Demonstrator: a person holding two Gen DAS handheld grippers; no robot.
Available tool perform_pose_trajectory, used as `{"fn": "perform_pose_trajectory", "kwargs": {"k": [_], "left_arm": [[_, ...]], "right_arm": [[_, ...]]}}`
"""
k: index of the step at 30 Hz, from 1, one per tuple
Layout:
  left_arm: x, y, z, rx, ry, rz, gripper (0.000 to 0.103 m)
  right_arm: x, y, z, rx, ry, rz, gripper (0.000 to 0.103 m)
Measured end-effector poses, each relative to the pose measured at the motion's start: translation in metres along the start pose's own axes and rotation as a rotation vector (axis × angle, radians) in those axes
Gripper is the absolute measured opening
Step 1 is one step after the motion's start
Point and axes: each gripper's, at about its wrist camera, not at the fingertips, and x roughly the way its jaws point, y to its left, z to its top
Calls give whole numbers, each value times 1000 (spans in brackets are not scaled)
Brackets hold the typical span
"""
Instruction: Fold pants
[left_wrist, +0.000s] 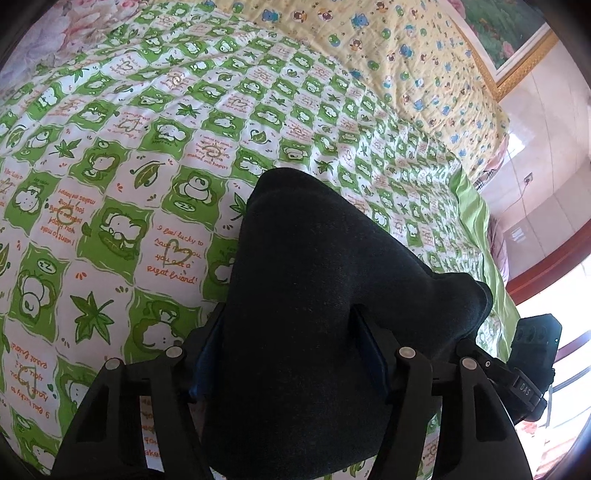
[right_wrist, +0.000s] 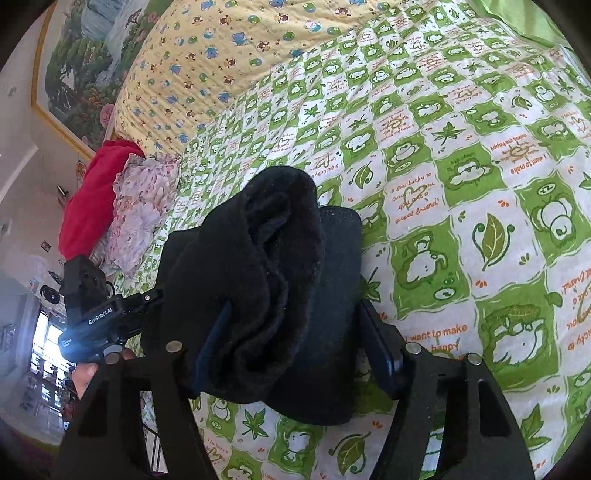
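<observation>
Black pants (left_wrist: 314, 288) hang bunched between the fingers of my left gripper (left_wrist: 291, 354), which is shut on the cloth above the bed. In the right wrist view the same pants (right_wrist: 280, 280) are gathered in thick folds inside my right gripper (right_wrist: 299, 343), which is also shut on them. The fabric covers most of both pairs of fingers. The other gripper's body shows at the right edge of the left view (left_wrist: 532, 362) and at the left of the right view (right_wrist: 92, 317), close beside each one.
A green and white checked quilt (left_wrist: 147, 184) covers the bed below. A yellow cartoon-print blanket (right_wrist: 221, 55) lies at its far end. A red cloth (right_wrist: 92, 199) and floral pillow (right_wrist: 144, 206) sit at the bed's edge. A framed picture (right_wrist: 81, 66) hangs on the wall.
</observation>
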Motion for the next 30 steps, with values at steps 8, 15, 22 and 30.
{"fn": "perform_pose_trajectory", "kwargs": {"k": [8,15,22,30], "left_arm": [[-6,-5,2,14,-16,-21,46],[-33,-10,4,32,-68,-72,34],[-64,-13,8,49,-136,-76,32],[-109,15,23,4,-235,-40,32]], "right_arm": [[-1,2,1,22,11,77,50],[-9,20,3,-11,-20,96,44],[-13,42,16,-47,-39,151,42],[10,85,39,-134,-28,219,42]]}}
